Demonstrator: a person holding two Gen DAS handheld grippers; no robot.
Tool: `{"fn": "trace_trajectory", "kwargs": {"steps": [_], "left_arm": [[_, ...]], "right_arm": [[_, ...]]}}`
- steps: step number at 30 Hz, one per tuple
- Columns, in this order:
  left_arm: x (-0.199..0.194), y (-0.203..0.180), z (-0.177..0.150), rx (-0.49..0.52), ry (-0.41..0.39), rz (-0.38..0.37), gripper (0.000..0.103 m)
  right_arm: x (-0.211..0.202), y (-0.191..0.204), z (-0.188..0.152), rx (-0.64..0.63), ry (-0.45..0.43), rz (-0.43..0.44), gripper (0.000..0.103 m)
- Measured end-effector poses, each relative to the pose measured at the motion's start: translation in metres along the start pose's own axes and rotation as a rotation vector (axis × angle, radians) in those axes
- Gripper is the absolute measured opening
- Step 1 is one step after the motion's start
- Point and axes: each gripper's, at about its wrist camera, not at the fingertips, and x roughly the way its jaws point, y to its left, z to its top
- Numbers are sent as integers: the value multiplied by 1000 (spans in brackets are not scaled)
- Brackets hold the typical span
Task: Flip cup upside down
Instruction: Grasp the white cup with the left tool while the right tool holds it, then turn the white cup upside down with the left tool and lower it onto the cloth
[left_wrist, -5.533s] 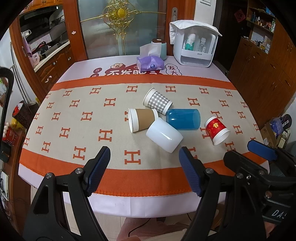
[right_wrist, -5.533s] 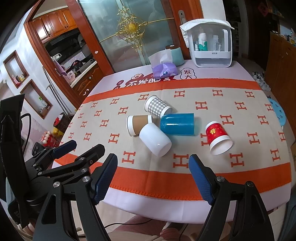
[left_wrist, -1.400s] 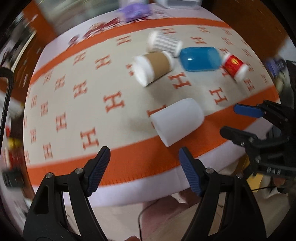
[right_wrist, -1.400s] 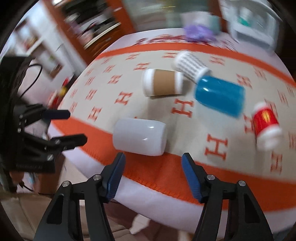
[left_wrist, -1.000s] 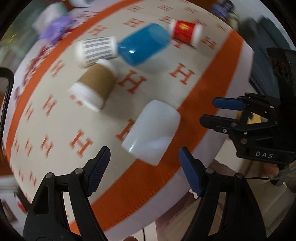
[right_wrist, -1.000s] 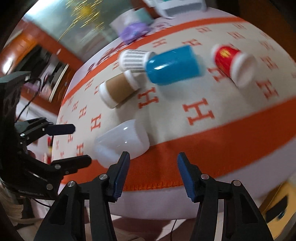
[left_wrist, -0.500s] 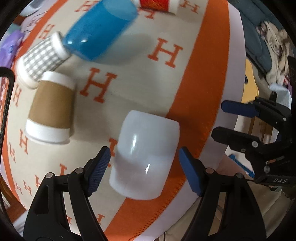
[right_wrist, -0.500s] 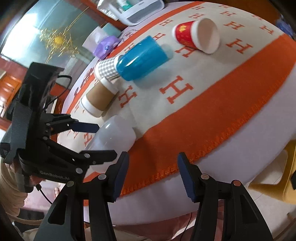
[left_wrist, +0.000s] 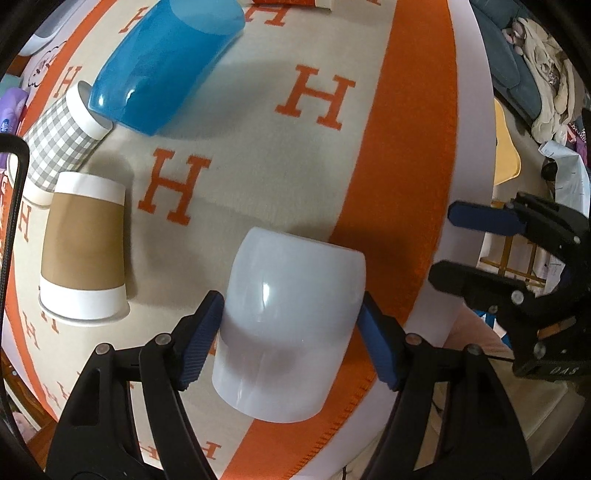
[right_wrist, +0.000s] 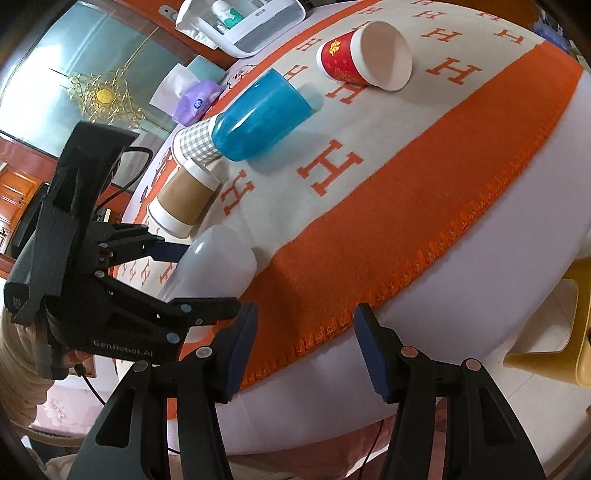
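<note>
A white plastic cup (left_wrist: 291, 325) lies on its side on the orange border of the tablecloth, near the table's front edge. My left gripper (left_wrist: 291, 339) straddles it, its blue pads against both sides of the cup. In the right wrist view the same cup (right_wrist: 218, 266) shows between the left gripper's fingers (right_wrist: 166, 253). My right gripper (right_wrist: 304, 347) is open and empty, off the table's edge, to the right of the cup. It also shows in the left wrist view (left_wrist: 476, 251).
A brown paper cup (left_wrist: 83, 251), a grey checked cup (left_wrist: 55, 140), a blue tumbler (left_wrist: 162, 66) and a red cup (right_wrist: 364, 55) lie on their sides on the H-patterned cloth (left_wrist: 314, 92). A tissue pack (right_wrist: 195, 99) and white organiser (right_wrist: 240, 22) stand at the back.
My left gripper has moved down onto the white cup and narrowed until its pads touch both sides. My right gripper has stayed beside the table edge.
</note>
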Motion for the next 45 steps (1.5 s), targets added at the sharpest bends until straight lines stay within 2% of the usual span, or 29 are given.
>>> {"fn": "trace_trajectory", "kwargs": {"steps": [4,8,14,17,22,24,27,33,45], "left_arm": [[-5,1,3,-22,-35,-38,69],[-24,3,-2,-62,-133,-81,69],[-50,13,-8,-175,-297,-44,69],[-57,25,-20,-299,-392,-43,69],[-48,47,-37,-610,-518,-34,69],[-41,47,-42,-711,-573,15,69],[-30,39,-46,-801,-640,104,69],[-23,24,-51,-908,-695,233,69],[-23,-23,-73,-1019,-711,283,68]], "right_arm": [[0,0,-1,-3,3,4,55],[-1,0,-1,-11,9,14,55],[-7,3,11,-35,9,25,55],[-9,6,22,-66,16,28,55],[-12,10,40,-141,34,29,55],[-12,10,45,-170,48,34,55],[-11,9,53,-211,83,51,55],[-7,11,67,-340,154,68,55],[1,7,68,-506,234,98,55]]}}
